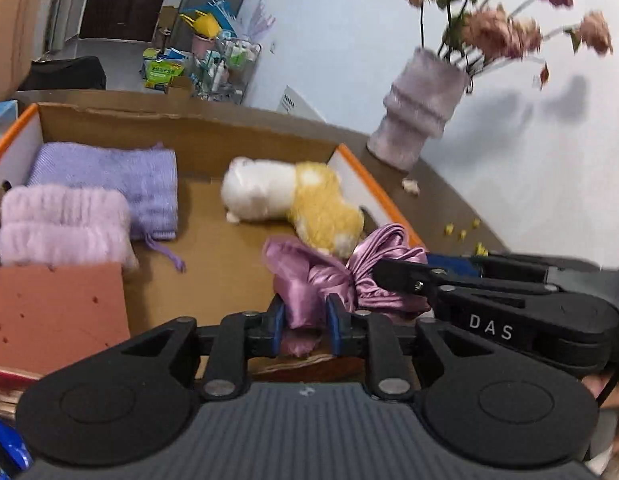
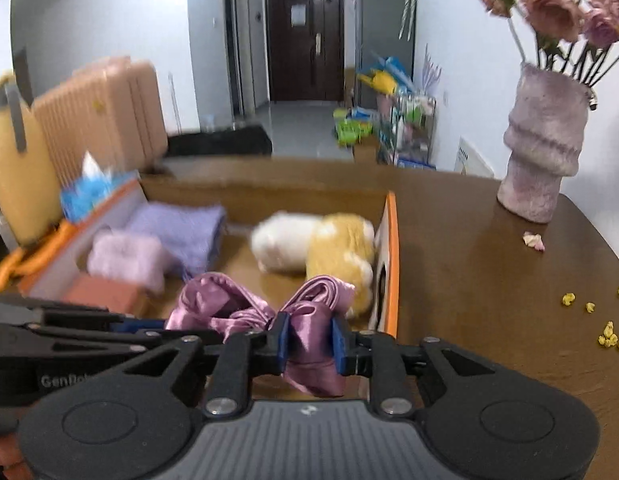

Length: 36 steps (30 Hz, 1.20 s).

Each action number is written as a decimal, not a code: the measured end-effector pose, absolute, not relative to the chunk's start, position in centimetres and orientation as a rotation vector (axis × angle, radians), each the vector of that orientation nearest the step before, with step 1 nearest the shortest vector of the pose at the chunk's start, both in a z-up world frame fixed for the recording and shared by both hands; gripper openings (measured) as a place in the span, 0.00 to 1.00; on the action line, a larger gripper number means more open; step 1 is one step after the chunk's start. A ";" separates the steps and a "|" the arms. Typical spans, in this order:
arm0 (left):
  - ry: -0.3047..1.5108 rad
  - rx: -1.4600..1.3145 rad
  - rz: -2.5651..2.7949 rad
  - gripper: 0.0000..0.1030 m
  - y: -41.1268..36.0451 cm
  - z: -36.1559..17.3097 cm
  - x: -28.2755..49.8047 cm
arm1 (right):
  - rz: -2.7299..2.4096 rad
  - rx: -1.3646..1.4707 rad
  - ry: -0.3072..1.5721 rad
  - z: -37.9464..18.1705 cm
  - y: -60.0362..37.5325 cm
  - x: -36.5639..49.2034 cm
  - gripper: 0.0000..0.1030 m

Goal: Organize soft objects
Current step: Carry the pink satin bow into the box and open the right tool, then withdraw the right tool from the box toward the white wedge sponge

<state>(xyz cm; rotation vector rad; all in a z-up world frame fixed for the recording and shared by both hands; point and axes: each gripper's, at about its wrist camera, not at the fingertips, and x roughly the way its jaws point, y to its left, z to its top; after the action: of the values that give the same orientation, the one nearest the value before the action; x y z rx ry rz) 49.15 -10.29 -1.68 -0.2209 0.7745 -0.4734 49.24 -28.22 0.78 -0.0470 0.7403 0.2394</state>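
Note:
Both grippers hold one purple satin cloth [image 1: 309, 276] over the near right part of an open cardboard box [image 1: 197, 136]. My left gripper [image 1: 305, 322] is shut on its left end. My right gripper [image 2: 309, 344] is shut on its right end [image 2: 309, 340]. In the box lie a white and yellow plush toy [image 1: 293, 200], a lilac knitted pouch [image 1: 109, 184], a pink fluffy roll [image 1: 65, 224] and a brick-red sponge [image 1: 53, 312]. The same items show in the right wrist view: the plush [image 2: 317, 244], the pouch [image 2: 181, 228], the roll [image 2: 125, 258].
A fuzzy purple vase [image 2: 541, 148] with dried pink flowers [image 1: 509, 32] stands on the brown table [image 2: 489, 300] right of the box. Yellow crumbs [image 2: 609, 336] lie on the table. A tissue pack [image 2: 93, 192] and suitcases [image 2: 97, 120] are to the left.

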 end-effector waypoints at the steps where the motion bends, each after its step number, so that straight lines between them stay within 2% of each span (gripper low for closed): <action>1: 0.761 -0.204 -0.479 0.35 -10.4 -1.8 49.0 | 0.230 -0.057 0.742 0.4 -28.2 49.1 0.28; 2: 0.764 -0.199 -0.473 0.49 -10.5 -1.7 49.1 | 0.214 -0.069 0.739 0.3 -28.2 49.1 0.31; 3: 0.773 -0.204 -0.466 0.54 -10.4 -1.6 49.1 | 0.200 -0.078 0.735 0.2 -28.1 48.9 0.33; 5: 0.785 -0.216 -0.472 0.56 -10.0 -0.8 48.9 | 0.195 -0.074 0.711 1.0 -28.2 48.0 0.44; 9: 0.682 -0.157 -0.468 0.56 -8.9 3.2 45.8 | 0.198 -0.060 0.629 4.4 -28.8 45.5 0.45; 12: 0.573 -0.121 -0.456 0.72 -7.5 7.3 42.4 | 0.200 -0.055 0.556 7.8 -28.9 43.2 0.50; 14: 0.531 -0.110 -0.456 0.75 -6.8 9.5 40.4 | 0.206 -0.051 0.510 9.7 -28.8 41.4 0.56; 15: 0.506 -0.101 -0.451 0.76 -6.4 10.5 39.2 | 0.210 -0.049 0.488 10.5 -28.6 40.4 0.57; 17: 0.457 -0.075 -0.430 0.83 -5.8 12.0 36.9 | 0.221 -0.050 0.456 11.7 -28.3 38.5 0.58; 19: 0.393 -0.038 -0.387 0.84 -5.2 13.1 34.3 | 0.233 -0.050 0.416 12.4 -28.0 36.6 0.60; 21: 0.336 -0.003 -0.334 0.88 -4.7 13.6 31.7 | 0.238 -0.057 0.346 13.1 -27.9 34.1 0.72; 23: 0.275 0.010 -0.284 1.00 -4.2 13.6 29.6 | 0.233 -0.062 0.243 13.1 -27.7 31.3 0.91; 27: 0.210 0.022 -0.199 1.00 -2.7 12.8 25.3 | 0.220 -0.085 0.123 12.3 -27.4 26.7 0.94; 36: 0.169 -0.009 -0.141 1.00 -0.1 12.4 19.3 | 0.214 -0.028 0.121 11.1 -27.2 21.9 0.94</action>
<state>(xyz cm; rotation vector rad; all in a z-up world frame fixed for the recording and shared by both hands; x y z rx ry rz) 19.35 -0.10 12.40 -0.0087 0.1685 -0.1413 21.94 -27.21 11.09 -0.0283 0.1205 0.2136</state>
